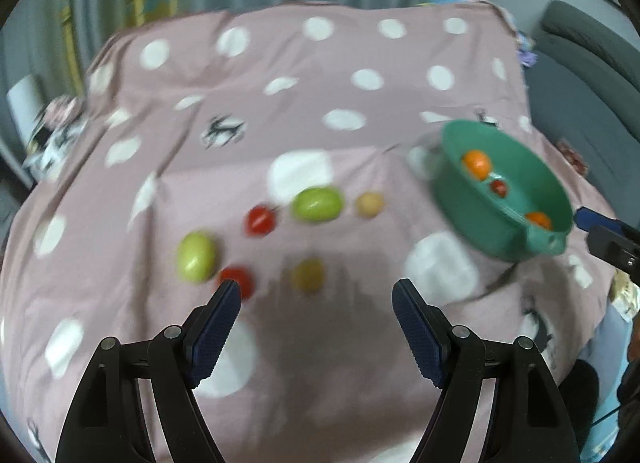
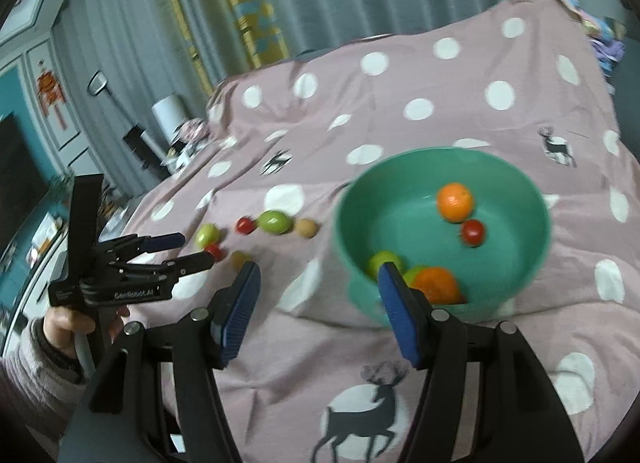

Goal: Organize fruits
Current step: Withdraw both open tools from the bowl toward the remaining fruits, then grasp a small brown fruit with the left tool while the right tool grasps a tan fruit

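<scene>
Fruits [image 1: 317, 204] round, glossy; plastic bowl [image 2: 516, 191] w/ smooth walls.

Soft even indoor light, motion-blurred fruit, fisheye-bent dark corners, faint shadow under grippers

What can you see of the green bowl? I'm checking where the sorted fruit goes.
The green bowl looks like smooth teal plastic, round and deep, with a small lip at its near rim. It sits upright on the pink dotted bedspread, holding two oranges, a red tomato and green fruits. No gripper touches it.
</scene>
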`<state>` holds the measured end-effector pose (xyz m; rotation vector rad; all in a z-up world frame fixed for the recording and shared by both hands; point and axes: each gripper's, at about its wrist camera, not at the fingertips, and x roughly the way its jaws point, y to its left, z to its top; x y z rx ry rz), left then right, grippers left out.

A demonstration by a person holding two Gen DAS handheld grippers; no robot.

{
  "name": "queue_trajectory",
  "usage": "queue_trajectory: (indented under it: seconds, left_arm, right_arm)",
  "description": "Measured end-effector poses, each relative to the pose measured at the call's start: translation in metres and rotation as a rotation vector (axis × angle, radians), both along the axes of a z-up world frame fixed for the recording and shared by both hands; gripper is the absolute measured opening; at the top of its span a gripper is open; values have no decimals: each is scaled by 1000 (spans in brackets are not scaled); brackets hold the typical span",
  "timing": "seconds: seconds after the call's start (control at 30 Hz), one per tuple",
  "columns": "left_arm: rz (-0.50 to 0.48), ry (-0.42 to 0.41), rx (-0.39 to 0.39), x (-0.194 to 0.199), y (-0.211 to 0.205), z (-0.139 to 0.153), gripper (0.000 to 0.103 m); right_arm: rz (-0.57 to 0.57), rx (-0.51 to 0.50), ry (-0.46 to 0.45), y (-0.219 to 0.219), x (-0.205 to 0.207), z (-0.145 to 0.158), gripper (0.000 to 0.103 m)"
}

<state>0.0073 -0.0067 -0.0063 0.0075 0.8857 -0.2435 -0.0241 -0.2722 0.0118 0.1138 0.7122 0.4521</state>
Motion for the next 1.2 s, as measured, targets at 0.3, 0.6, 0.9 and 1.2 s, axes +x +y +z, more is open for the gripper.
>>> queue_trajectory:
  seconds: [0.3,0.6,0.9,1.2]
  left_arm:
    - [43,57,-81,-10,29,-19,78]
    - [-70,74,-106,25,0,-27,76]
    - [-125,136,-101,57,-12,-40,51]
    - [-146,139,-17,63,-18,-53,33]
  right_arm:
    - [106,-59,67,49,9,-17,62]
    - [126,-78,111,62,14,-28,62]
    - [134,-83,139,66,21,-37,62]
    - [148,-77,147,72,30,-41,62]
